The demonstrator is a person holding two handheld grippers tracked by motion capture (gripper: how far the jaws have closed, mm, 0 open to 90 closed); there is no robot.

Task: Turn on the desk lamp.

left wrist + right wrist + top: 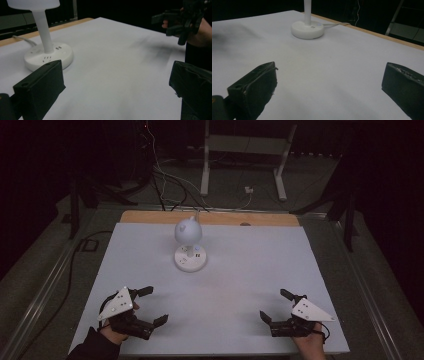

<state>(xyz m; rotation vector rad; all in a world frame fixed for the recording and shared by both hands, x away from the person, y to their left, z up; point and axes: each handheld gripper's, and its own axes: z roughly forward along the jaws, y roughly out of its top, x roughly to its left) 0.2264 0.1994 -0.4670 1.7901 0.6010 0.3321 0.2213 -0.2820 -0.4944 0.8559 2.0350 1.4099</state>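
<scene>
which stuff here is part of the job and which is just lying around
Part of the job:
- white desk lamp, standing at the far middle of the table
- left hand-held gripper, open, near edge
- right hand-held gripper, open, near edge

Just lying about:
- white sheet covering the table
- cables on the floor behind
- white metal stand behind the table

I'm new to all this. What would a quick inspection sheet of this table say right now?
Surface: white table, wooden strip along the far edge.
Job's things: white lamp, upright, far centre, unlit.
Clutter: nothing seen.
Grippers: left gripper and right gripper both open, holding nothing, near the front edge, apart from the lamp.
Cables: lamp cord runs off the far edge; more cables on the floor.
Surroundings: dark room, white frame behind.
</scene>
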